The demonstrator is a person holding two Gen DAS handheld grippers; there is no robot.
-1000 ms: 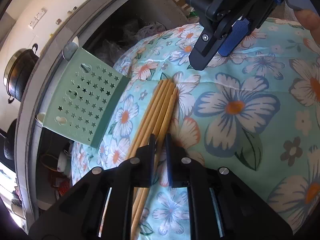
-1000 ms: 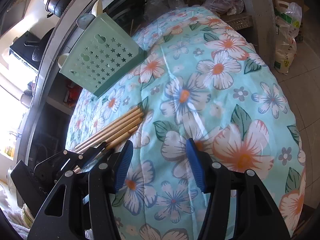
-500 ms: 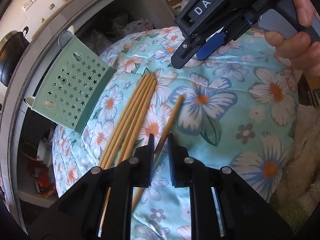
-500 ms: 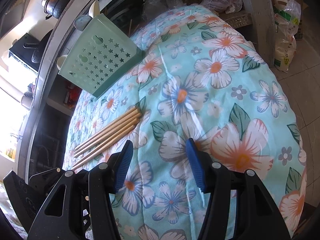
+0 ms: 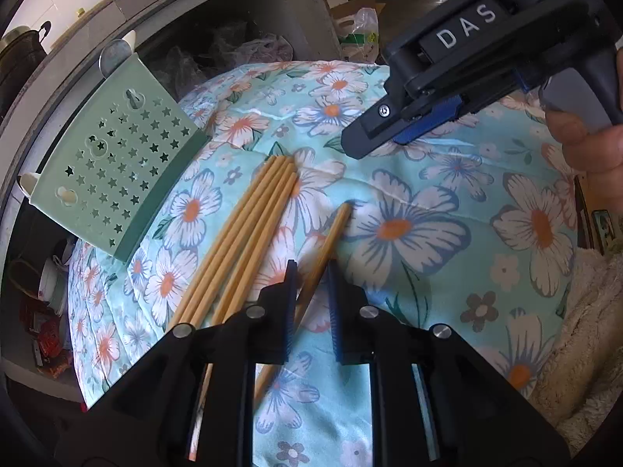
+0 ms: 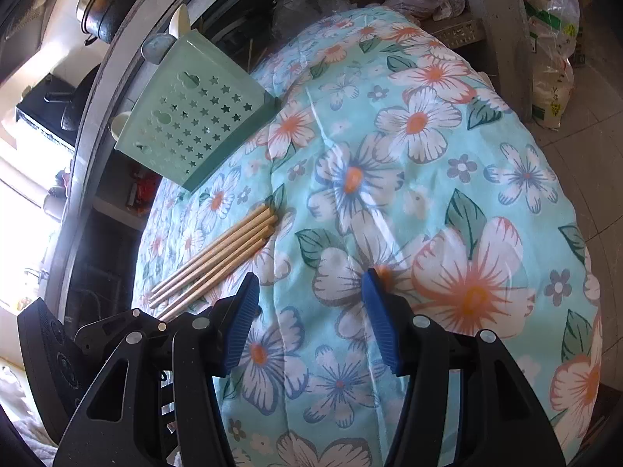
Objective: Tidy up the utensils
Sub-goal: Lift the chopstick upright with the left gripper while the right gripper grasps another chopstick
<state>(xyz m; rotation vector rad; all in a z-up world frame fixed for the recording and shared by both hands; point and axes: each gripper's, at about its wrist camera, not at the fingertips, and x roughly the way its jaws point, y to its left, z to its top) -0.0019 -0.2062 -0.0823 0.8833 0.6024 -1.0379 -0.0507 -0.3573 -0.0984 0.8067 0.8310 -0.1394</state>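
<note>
Since the earlier frame, one chopstick (image 5: 325, 243) has swung clear of the bundle (image 5: 241, 245), centre frame. Left gripper (image 5: 311, 303) jaws narrow around it; pinch uncertain. Right gripper (image 6: 311, 311) half open, empty. Step: singling out one stick. Next: firm pinch, carry to green holder (image 5: 113, 171), upper left.

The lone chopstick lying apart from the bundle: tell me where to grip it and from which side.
Grip the lone chopstick on its near half, coming from above with the pads across its width. It lies flat and slanted on the floral cloth, apart from the bundle, already running between the left gripper's narrow jaws.
</note>
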